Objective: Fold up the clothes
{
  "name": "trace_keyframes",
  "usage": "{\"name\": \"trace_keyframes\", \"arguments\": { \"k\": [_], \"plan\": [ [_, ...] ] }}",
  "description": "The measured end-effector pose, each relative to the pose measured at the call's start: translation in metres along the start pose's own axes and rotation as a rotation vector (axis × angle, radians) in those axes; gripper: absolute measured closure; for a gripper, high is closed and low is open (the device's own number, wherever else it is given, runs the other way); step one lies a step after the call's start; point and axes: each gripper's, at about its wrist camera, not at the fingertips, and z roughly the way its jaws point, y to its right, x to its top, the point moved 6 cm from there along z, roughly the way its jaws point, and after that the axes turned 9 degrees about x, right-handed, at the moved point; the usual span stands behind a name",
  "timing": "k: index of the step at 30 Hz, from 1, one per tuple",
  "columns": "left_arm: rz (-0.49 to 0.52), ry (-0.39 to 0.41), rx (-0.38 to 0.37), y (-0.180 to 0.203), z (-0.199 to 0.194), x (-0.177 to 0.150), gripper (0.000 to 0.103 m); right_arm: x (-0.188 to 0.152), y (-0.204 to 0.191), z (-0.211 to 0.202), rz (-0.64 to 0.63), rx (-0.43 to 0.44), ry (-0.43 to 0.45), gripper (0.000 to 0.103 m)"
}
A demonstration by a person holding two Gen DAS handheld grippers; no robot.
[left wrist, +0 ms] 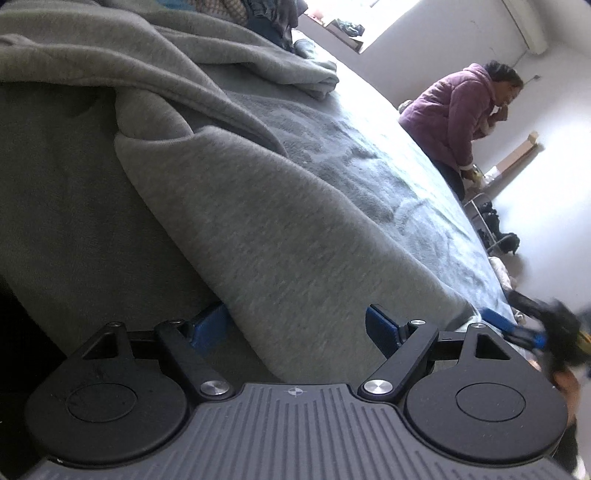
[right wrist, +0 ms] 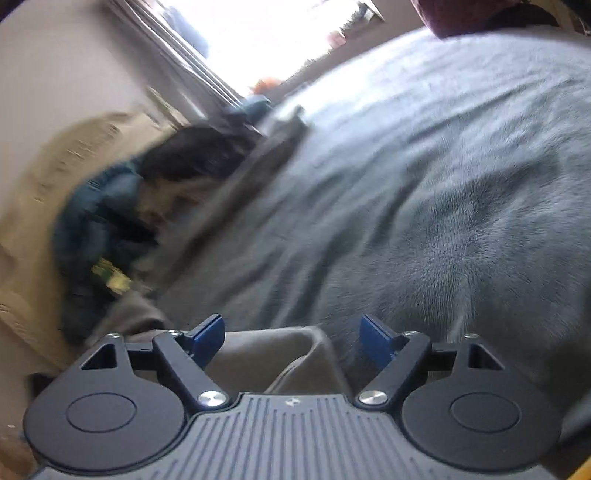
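A grey sweatshirt lies rumpled across the blue-grey blanket of a bed. My left gripper stands open low over it, and a thick fold of the sweatshirt runs between its blue pads; the cloth covers part of the left pad. In the right wrist view my right gripper is open, with a flap of the grey sweatshirt lying loose under and between its fingers. The right gripper also shows, blurred, at the sweatshirt's near right corner in the left wrist view.
A person in a purple jacket stands bent over at the bed's far side. More clothes are piled at the head of the bed. A blue and dark heap lies at the blanket's left edge, and a maroon cloth at the top.
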Motion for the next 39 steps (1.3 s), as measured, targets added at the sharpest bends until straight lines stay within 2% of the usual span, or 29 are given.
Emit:
{"name": "trace_keyframes", "arguments": {
  "k": [2, 4, 5, 6, 7, 10, 12, 15, 20, 22, 24, 26, 29, 31, 33, 39],
  "plan": [
    [-0.002, 0.029, -0.025, 0.001, -0.012, 0.005, 0.02, 0.001, 0.006, 0.024, -0.009, -0.042, -0.06, 0.022],
    [-0.01, 0.057, -0.053, 0.002, -0.022, 0.011, 0.02, -0.003, 0.003, 0.04, -0.046, -0.063, -0.108, 0.034],
    [-0.018, 0.068, -0.068, 0.004, -0.025, 0.014, 0.02, -0.008, -0.002, 0.041, -0.081, -0.044, -0.121, 0.043],
    [-0.026, 0.072, -0.086, 0.007, -0.025, 0.017, 0.019, -0.014, -0.009, 0.041, -0.111, -0.009, -0.134, 0.059],
    [-0.032, 0.068, -0.105, 0.01, -0.023, 0.019, 0.019, -0.019, -0.016, 0.04, -0.135, 0.025, -0.146, 0.068],
    [-0.041, 0.024, -0.134, 0.02, -0.004, 0.022, 0.019, -0.038, -0.036, 0.036, -0.184, 0.152, -0.183, 0.074],
    [-0.053, -0.009, -0.128, 0.026, 0.011, 0.023, 0.019, -0.054, -0.053, 0.033, -0.23, 0.248, -0.219, 0.075],
    [-0.101, -0.036, -0.137, 0.026, 0.023, 0.026, 0.019, -0.083, -0.077, 0.037, -0.353, 0.325, -0.329, 0.075],
    [-0.132, -0.033, -0.107, 0.021, 0.027, 0.029, 0.019, -0.112, -0.087, 0.032, -0.457, 0.363, -0.497, 0.073],
    [-0.14, -0.033, -0.099, 0.017, 0.026, 0.029, 0.019, -0.1, -0.085, 0.023, -0.446, 0.379, -0.496, 0.07],
    [-0.152, -0.029, -0.101, 0.011, 0.023, 0.029, 0.019, -0.072, -0.087, 0.011, -0.399, 0.429, -0.403, 0.051],
    [-0.154, -0.011, -0.094, 0.007, 0.019, 0.029, 0.019, -0.04, -0.089, 0.005, -0.333, 0.485, -0.28, 0.043],
    [-0.185, 0.004, -0.088, -0.003, 0.019, 0.027, 0.023, -0.006, -0.094, 0.025, -0.232, 0.511, -0.169, 0.042],
    [-0.204, 0.011, -0.08, -0.008, 0.019, 0.026, 0.031, 0.001, -0.099, 0.056, -0.176, 0.501, -0.174, 0.041],
    [-0.211, 0.02, -0.067, -0.013, 0.017, 0.024, 0.046, 0.0, -0.107, 0.09, -0.138, 0.484, -0.206, 0.043],
    [-0.234, 0.067, -0.088, -0.031, -0.001, 0.021, 0.053, -0.022, -0.129, 0.177, -0.049, 0.434, -0.342, 0.048]
  ]
}}
